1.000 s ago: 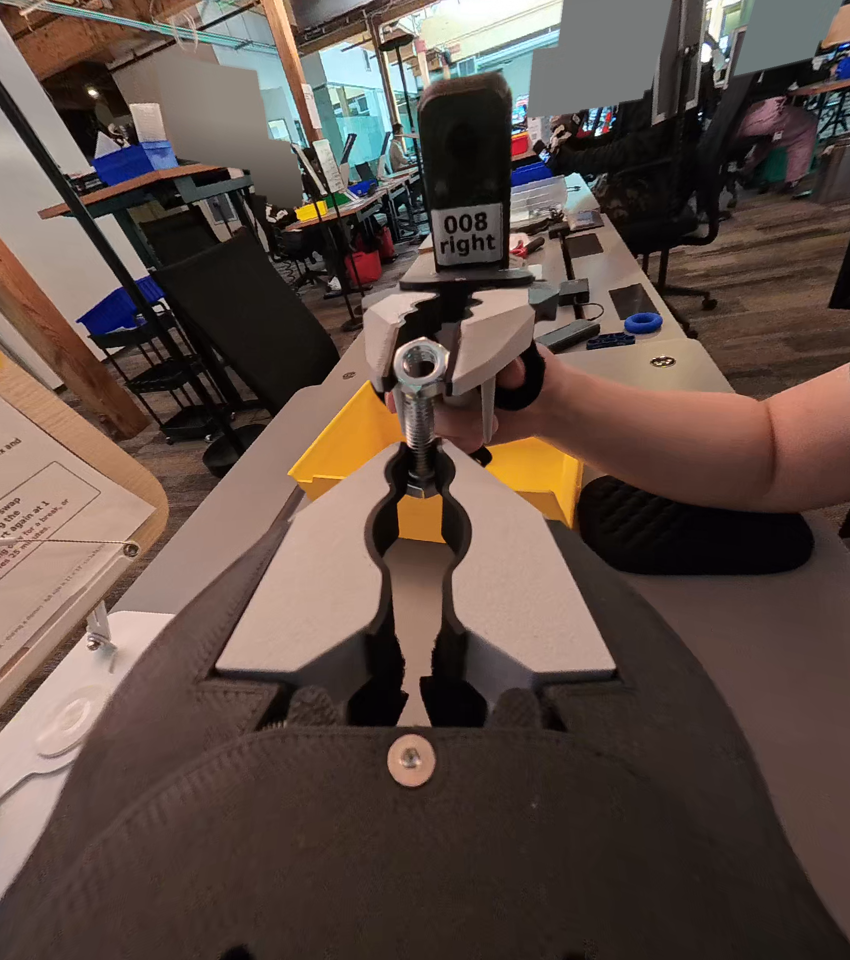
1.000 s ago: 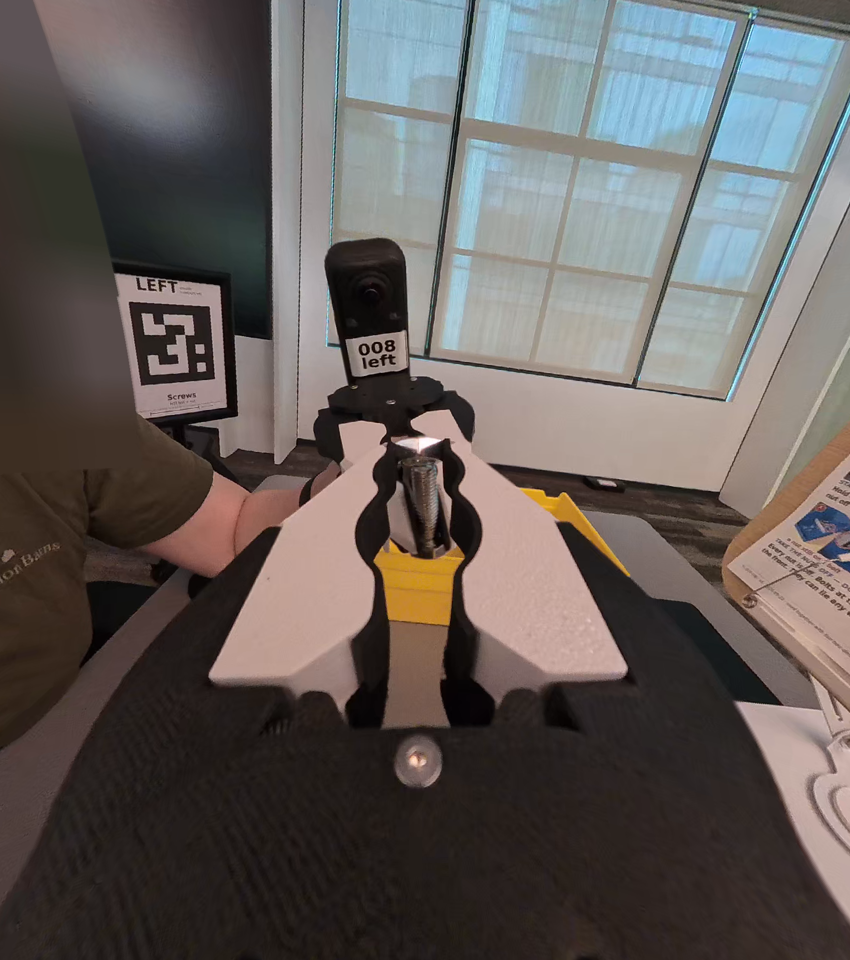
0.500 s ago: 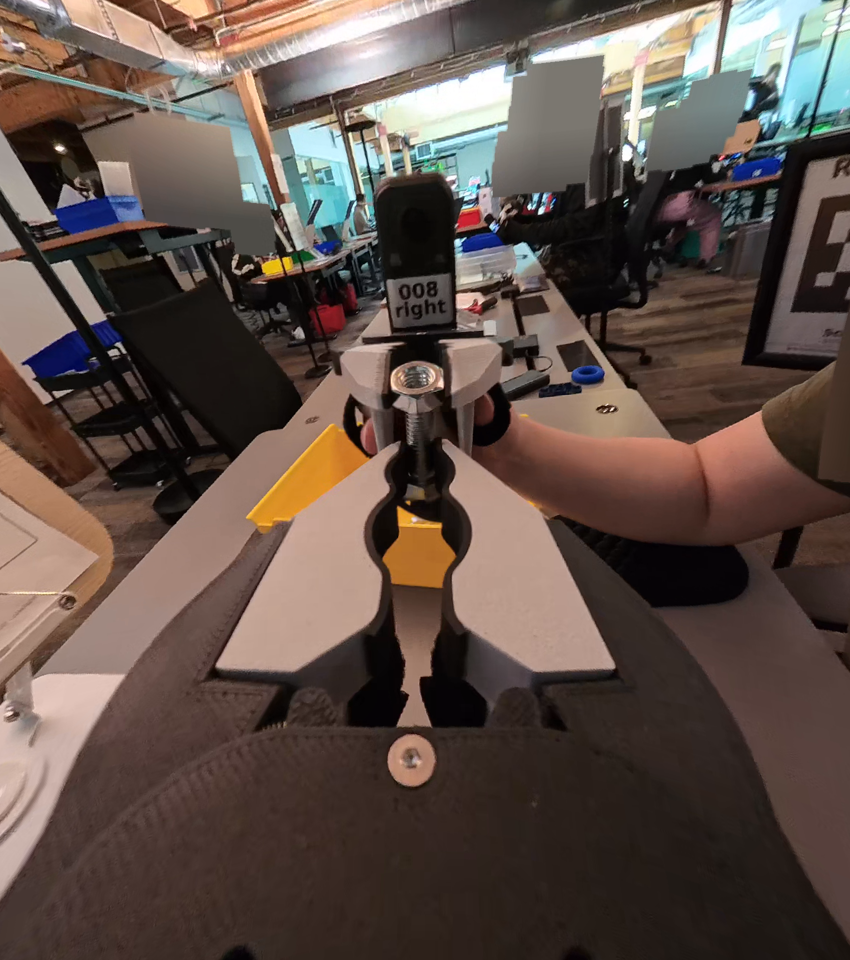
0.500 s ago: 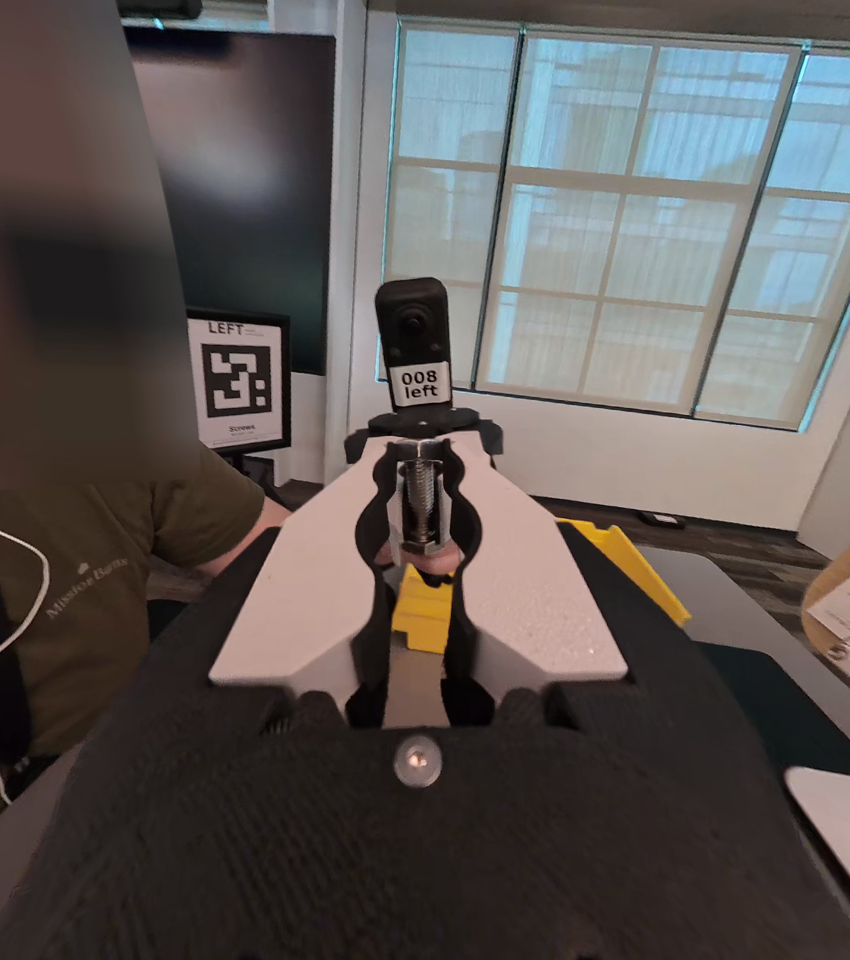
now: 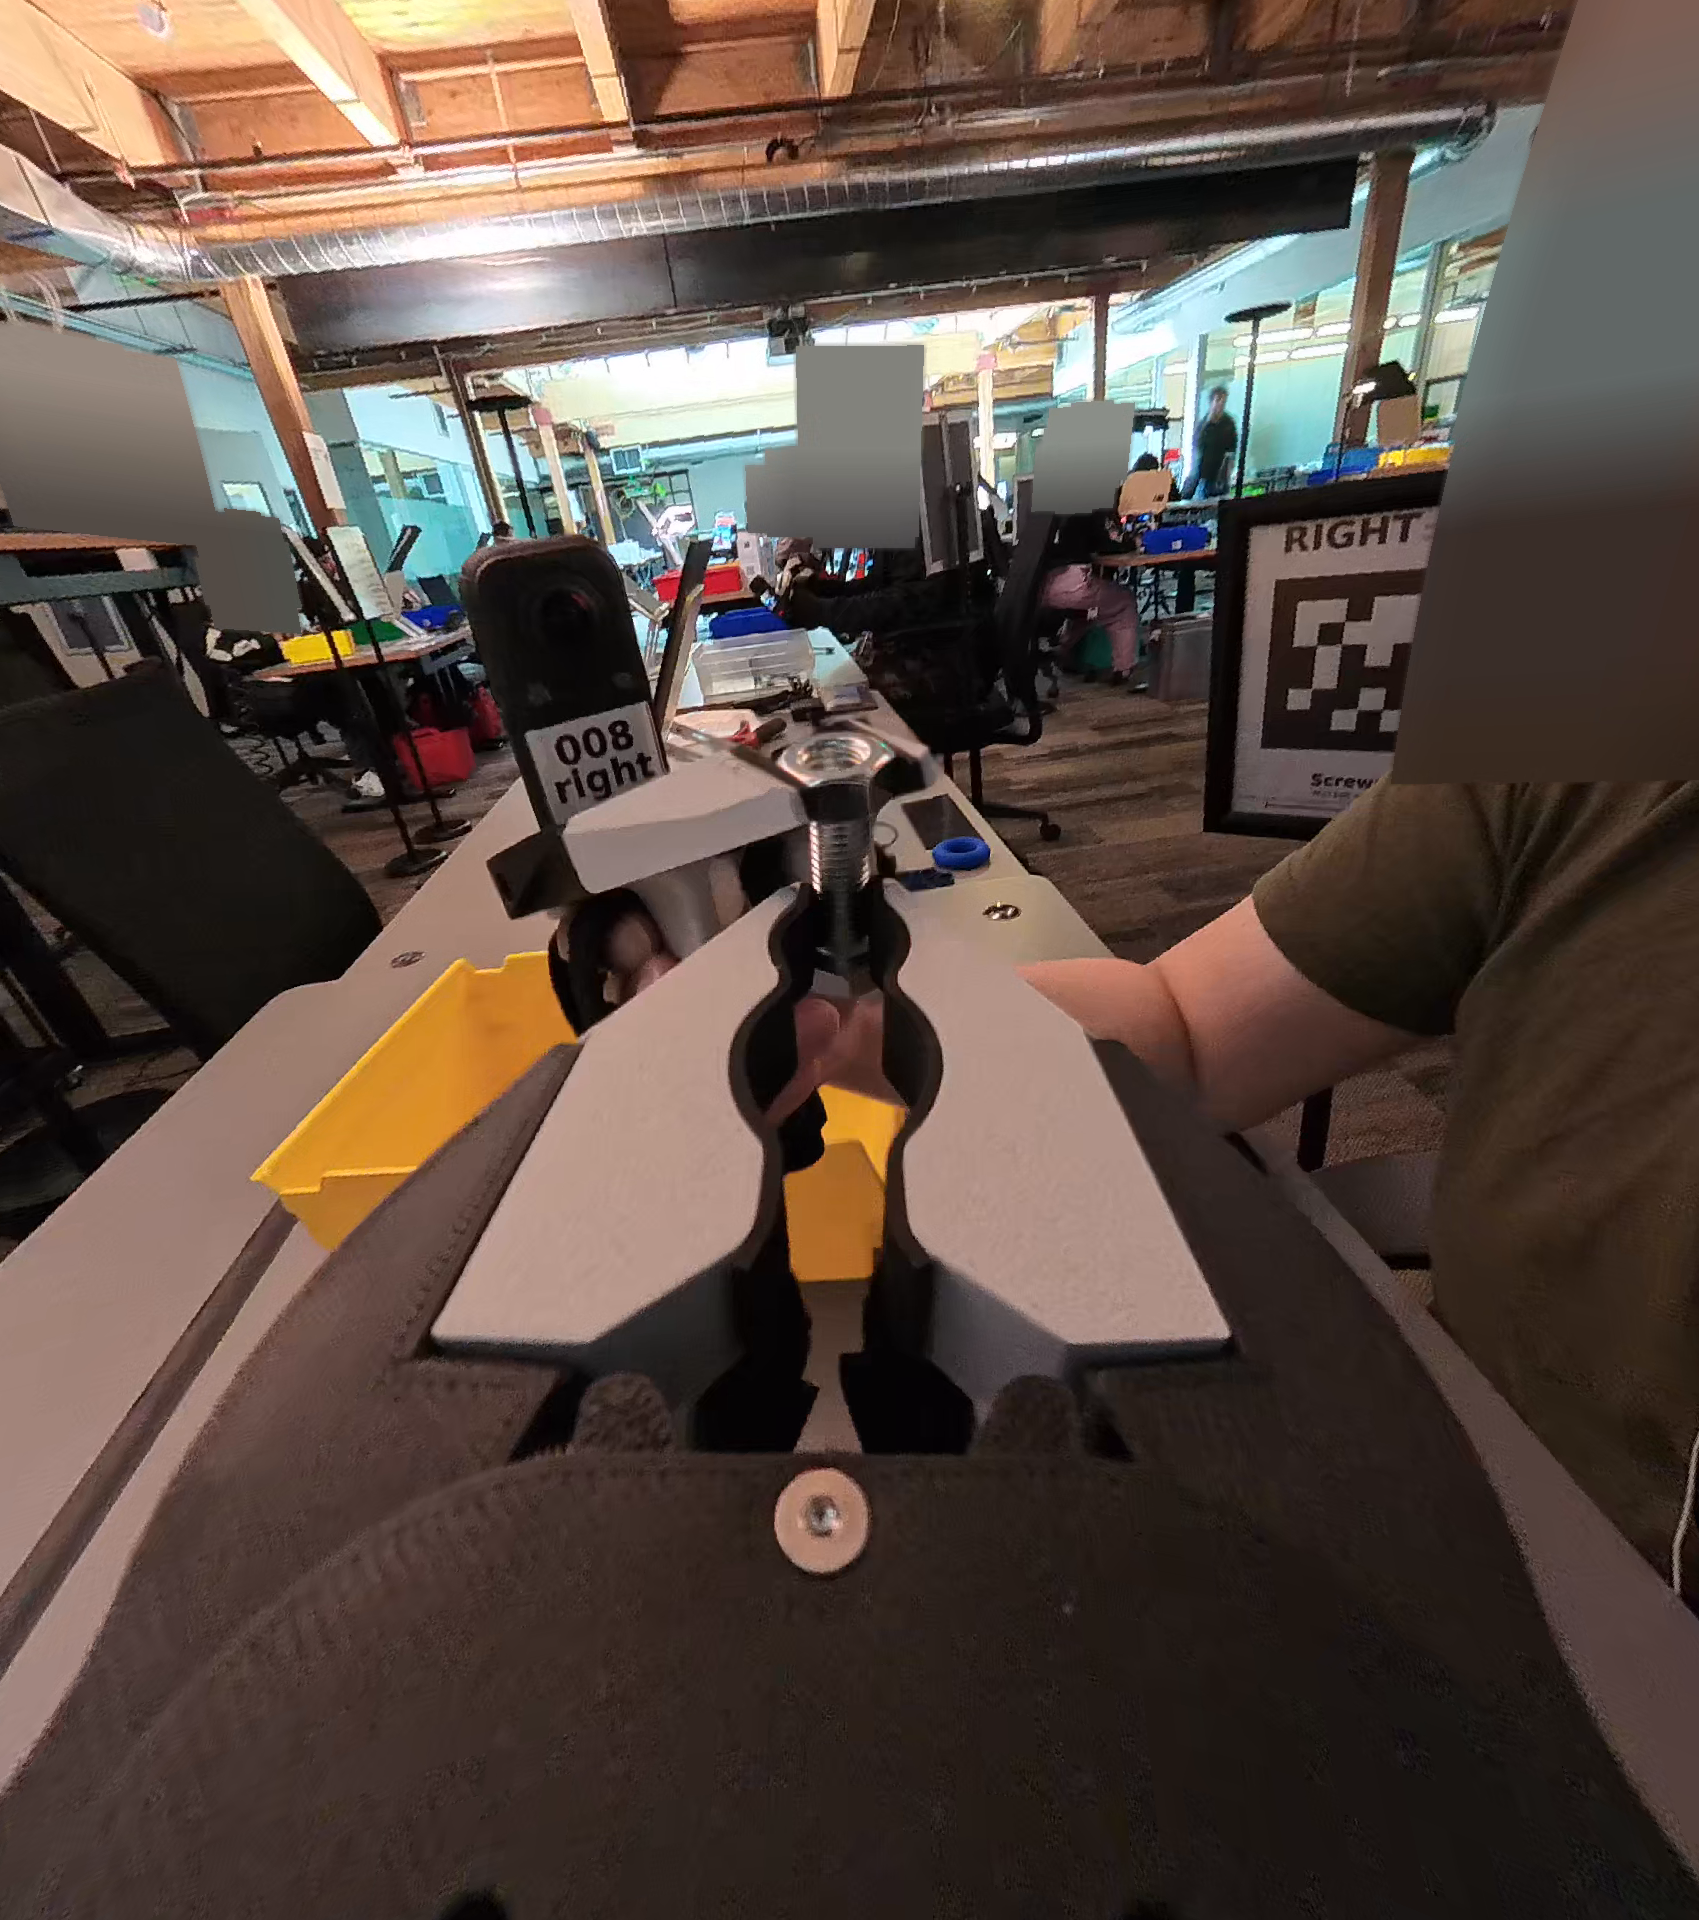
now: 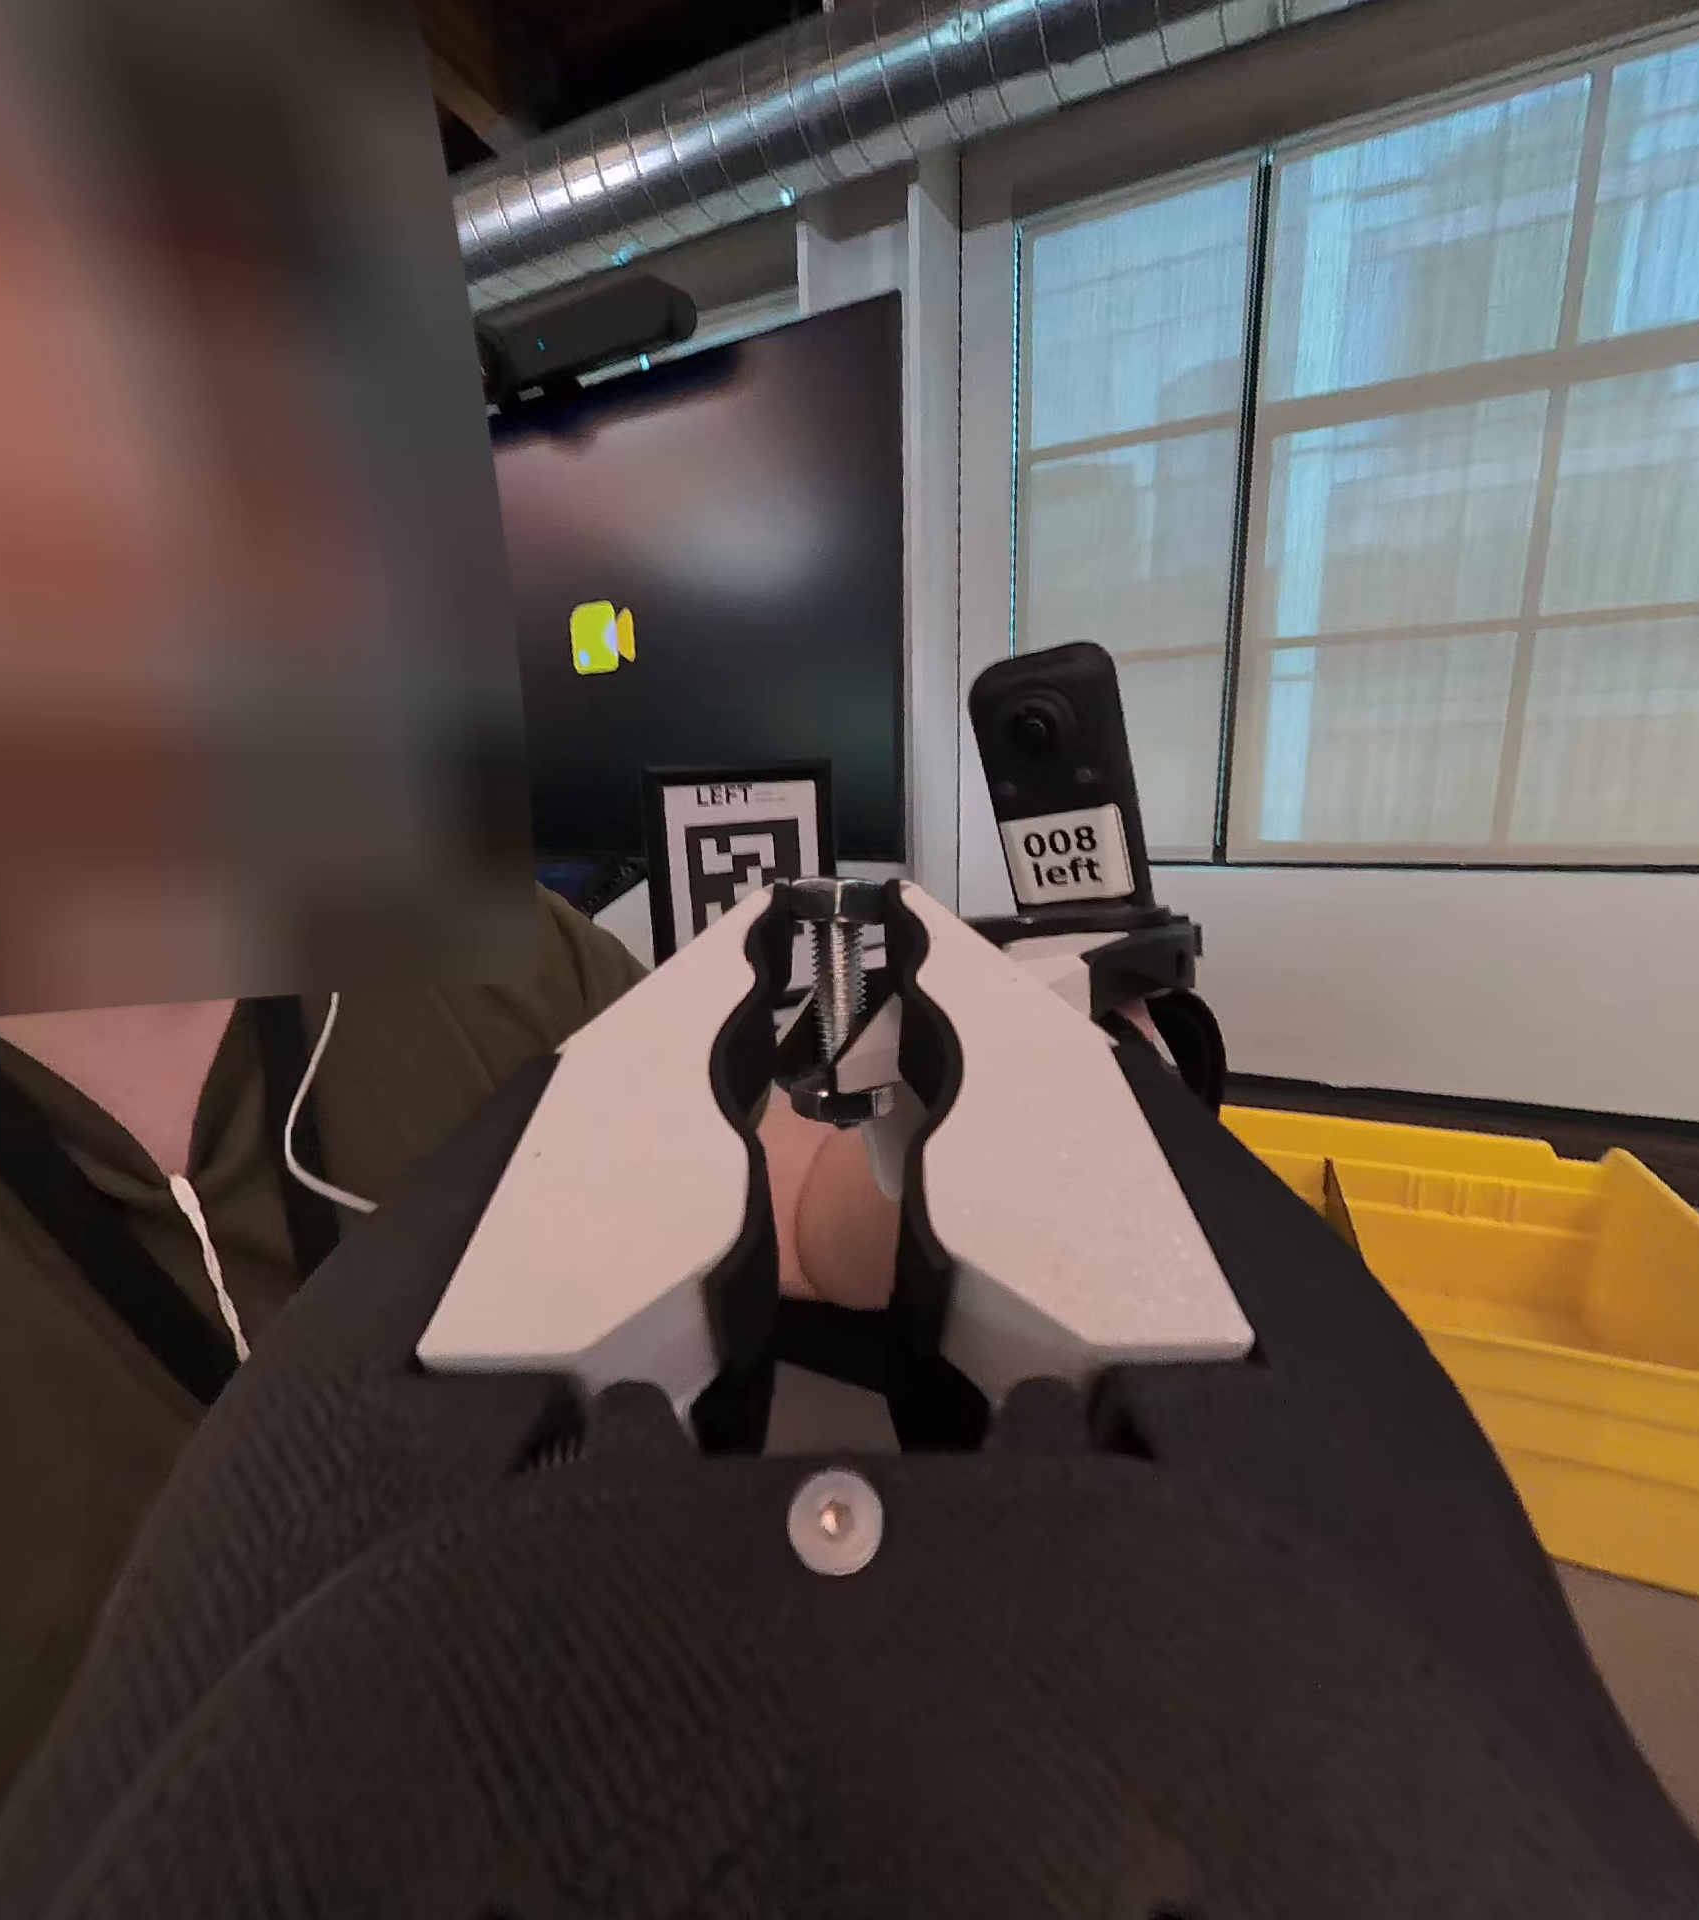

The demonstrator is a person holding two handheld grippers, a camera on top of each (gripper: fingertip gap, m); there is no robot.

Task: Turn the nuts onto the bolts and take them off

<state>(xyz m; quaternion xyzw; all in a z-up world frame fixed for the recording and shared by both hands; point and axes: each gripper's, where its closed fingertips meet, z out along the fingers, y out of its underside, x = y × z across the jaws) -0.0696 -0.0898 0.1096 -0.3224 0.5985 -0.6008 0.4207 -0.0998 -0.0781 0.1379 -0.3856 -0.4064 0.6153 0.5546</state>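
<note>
A silver bolt [image 5: 840, 862] spans the gap between my two grippers, above the grey table [image 5: 97, 1299]. My left gripper [image 5: 840, 920] is shut on the bolt's head end [image 5: 840, 961]. A hex nut [image 5: 834, 764] sits at the far end of the thread, and my right gripper [image 5: 829, 779] is shut on it, rolled to one side. In the right wrist view, my right gripper [image 6: 834, 906] pinches the nut [image 6: 829, 896] at its fingertips. The bolt's thread [image 6: 834, 997] runs toward the head [image 6: 840, 1101], which the left gripper behind holds.
A yellow bin [image 5: 409, 1101] stands on the table under the grippers and shows at the right in the right wrist view [image 6: 1551, 1299]. The person's forearm [image 5: 1188, 1029] reaches in from the right. A framed marker sign [image 5: 1333, 665] and a blue ring [image 5: 959, 852] lie beyond. My left and right fingertips are right by each other.
Both grippers have lifted and tilted upward with the bolt still between them. The right gripper has rolled around the bolt's axis while holding the nut.
</note>
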